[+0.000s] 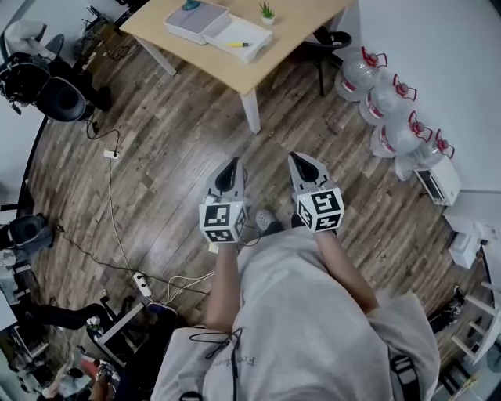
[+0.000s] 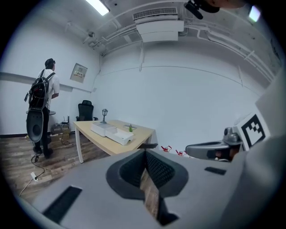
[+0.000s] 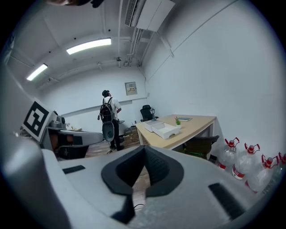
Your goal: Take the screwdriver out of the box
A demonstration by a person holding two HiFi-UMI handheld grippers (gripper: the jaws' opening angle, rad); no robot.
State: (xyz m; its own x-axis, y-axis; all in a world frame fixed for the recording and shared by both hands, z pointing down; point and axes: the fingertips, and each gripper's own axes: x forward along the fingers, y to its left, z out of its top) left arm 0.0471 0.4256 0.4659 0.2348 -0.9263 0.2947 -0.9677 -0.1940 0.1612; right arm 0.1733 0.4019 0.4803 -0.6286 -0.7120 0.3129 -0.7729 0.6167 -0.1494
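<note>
A white open box (image 1: 237,37) lies on the wooden table (image 1: 235,70) far ahead, with a yellow-handled screwdriver (image 1: 238,45) inside it. In the gripper views the box (image 2: 120,136) (image 3: 166,131) shows small on the table. My left gripper (image 1: 232,166) and right gripper (image 1: 300,161) hang side by side over the wooden floor, well short of the table. Both are shut with nothing between the jaws. The left gripper (image 2: 145,154) and the right gripper (image 3: 144,150) each point towards the table.
A second white box (image 1: 194,19) and a small potted plant (image 1: 267,12) sit on the table. Several water bottles (image 1: 390,113) line the right wall. A dark chair (image 1: 325,43) stands by the table. Cables and a power strip (image 1: 142,284) lie on the floor at left. A person with a backpack (image 3: 108,118) stands far off.
</note>
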